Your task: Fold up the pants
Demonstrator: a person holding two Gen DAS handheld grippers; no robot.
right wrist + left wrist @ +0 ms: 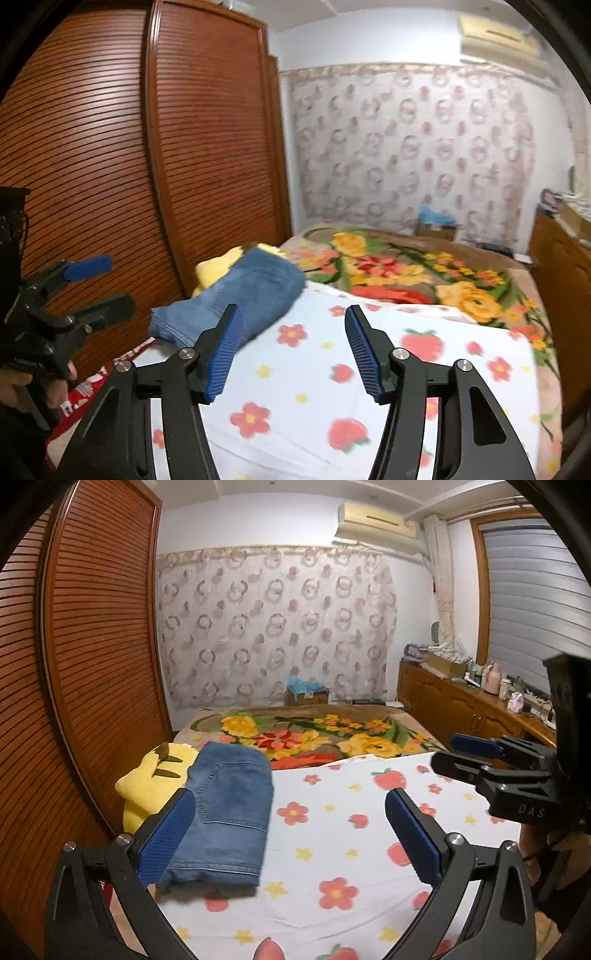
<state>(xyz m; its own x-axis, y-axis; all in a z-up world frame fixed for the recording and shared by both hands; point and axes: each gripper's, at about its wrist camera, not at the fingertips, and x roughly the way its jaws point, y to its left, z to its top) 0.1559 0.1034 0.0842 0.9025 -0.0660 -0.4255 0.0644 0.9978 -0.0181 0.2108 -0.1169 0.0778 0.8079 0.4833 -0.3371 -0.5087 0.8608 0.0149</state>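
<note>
The blue denim pants (225, 816) lie folded into a compact rectangle on the white flowered sheet (351, 834), at its left side, partly over a yellow plush (155, 775). My left gripper (288, 812) is open and empty, its left pad beside the pants' near left edge. My right gripper (291, 332) is open and empty above the sheet, right of the pants (243, 295). Each gripper also shows in the other's view: the right gripper (465, 757), the left gripper (99, 284).
A brown floral blanket (314, 734) covers the far half of the bed. A slatted wooden wardrobe (92, 657) stands close on the left. A wooden cabinet (461, 701) with bottles and boxes runs along the right wall. A cardboard box (306, 694) sits behind the bed.
</note>
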